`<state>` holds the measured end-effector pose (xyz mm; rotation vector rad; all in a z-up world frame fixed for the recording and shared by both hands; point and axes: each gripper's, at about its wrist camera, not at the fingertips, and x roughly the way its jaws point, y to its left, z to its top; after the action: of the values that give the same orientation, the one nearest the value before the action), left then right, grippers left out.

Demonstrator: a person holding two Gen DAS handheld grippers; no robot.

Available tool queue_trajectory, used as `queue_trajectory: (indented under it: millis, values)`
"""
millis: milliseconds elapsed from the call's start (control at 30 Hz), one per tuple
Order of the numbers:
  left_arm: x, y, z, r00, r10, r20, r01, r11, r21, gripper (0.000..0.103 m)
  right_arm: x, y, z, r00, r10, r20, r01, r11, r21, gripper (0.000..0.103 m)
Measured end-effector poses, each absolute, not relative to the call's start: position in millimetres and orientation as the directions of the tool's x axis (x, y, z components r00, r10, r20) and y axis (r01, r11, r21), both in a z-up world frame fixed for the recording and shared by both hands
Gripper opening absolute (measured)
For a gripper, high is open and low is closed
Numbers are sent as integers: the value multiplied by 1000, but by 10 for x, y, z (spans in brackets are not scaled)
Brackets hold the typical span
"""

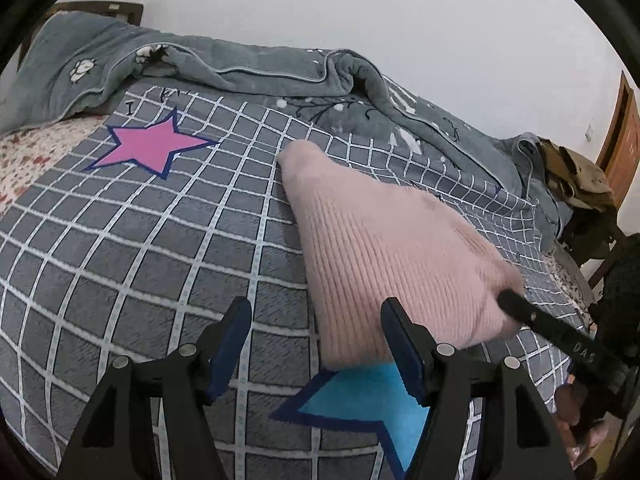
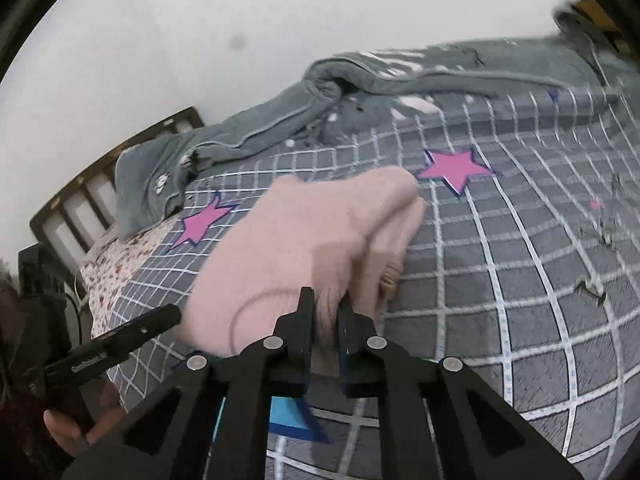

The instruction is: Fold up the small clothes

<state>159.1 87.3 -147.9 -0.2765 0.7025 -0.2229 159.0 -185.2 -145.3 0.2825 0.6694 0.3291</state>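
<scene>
A pink ribbed knit garment (image 1: 384,248) lies partly lifted on the grey checked bedspread (image 1: 140,240). My left gripper (image 1: 316,320) is open and empty, just left of the garment's near edge, above a blue star patch (image 1: 352,400). My right gripper (image 2: 326,308) is shut on the near edge of the pink garment (image 2: 296,240) and holds it up off the bed; it shows in the left wrist view (image 1: 510,298) at the garment's right corner. The right wrist view is blurred by motion.
A crumpled grey quilt (image 1: 240,64) lies along the far side of the bed by the white wall. Pink star patches (image 1: 148,146) mark the bedspread. A wooden headboard (image 2: 108,184) and a floral sheet (image 2: 116,276) are at one end, a chair with clothes (image 1: 576,184) at the other.
</scene>
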Motion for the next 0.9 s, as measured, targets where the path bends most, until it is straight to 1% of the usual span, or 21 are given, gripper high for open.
queue_trajectory:
  millis: [67,167,200,233,267,300,333,367,400,500,567,600,633,667,700,733,767,833,900]
  values:
    - [1625,855,-1461,748,-280,-602,110,946,-304,65,1562,-1932,-1566,733,382,-563,-187,909,374,6]
    - [1675,882,-1446,749,-293,-595,112,940,-322,65,1546,-1938,-1656,710,375,-596,-200,919,340,6]
    - [1699,907,-1444,748,-303,-591,112,935,-337,65,1551,-1936,-1639,707,377,-598,-206,919,335,8]
    - [1715,926,-1445,748,-307,-589,110,932,-346,65,1572,-1934,-1587,705,385,-595,-217,916,336,13]
    - [1734,945,-1445,749,-309,-586,106,929,-355,65,1584,-1941,-1549,707,393,-588,-224,913,341,14]
    - [1753,961,-1445,750,-310,-584,101,926,-363,65,1620,-1946,-1475,715,403,-572,-234,908,347,23]
    - [1769,967,-1448,751,-311,-582,97,925,-368,65,1673,-1945,-1405,723,404,-560,-238,907,347,39]
    - [1791,976,-1445,753,-309,-581,94,924,-370,65,1705,-1947,-1373,729,403,-553,-239,907,346,46]
    - [1815,977,-1441,756,-300,-582,89,928,-363,65,1776,-1944,-1322,740,397,-543,-235,909,344,51]
    - [1895,957,-1427,763,-273,-586,80,939,-333,65,2012,-1903,-1284,743,370,-558,-209,920,331,51]
    - [1951,943,-1424,760,-272,-590,82,941,-328,65,2228,-1848,-1346,723,332,-606,-167,935,313,51]
    - [1975,935,-1422,761,-270,-590,83,942,-325,65,2322,-1823,-1393,706,316,-635,-149,941,303,45]
    - [1991,931,-1417,762,-272,-587,86,942,-324,65,2408,-1780,-1450,684,310,-660,-143,944,296,30]
    - [2006,924,-1410,764,-272,-585,89,943,-322,65,2430,-1764,-1472,681,315,-661,-151,944,294,24]
    - [2025,917,-1402,767,-271,-582,92,944,-318,65,2403,-1709,-1456,700,300,-648,-170,951,257,20]
    - [2039,912,-1397,769,-271,-579,95,944,-316,65,2370,-1688,-1436,715,291,-636,-185,955,230,17]
    - [2062,904,-1391,770,-273,-576,99,944,-314,65,2313,-1689,-1392,735,295,-610,-210,955,209,17]
    - [2095,897,-1387,771,-285,-570,110,941,-321,65,2251,-1881,-1357,753,351,-557,-213,931,298,16]
    - [2148,879,-1380,766,-305,-566,129,936,-329,66,2319,-1996,-1471,732,340,-590,-164,929,332,16]
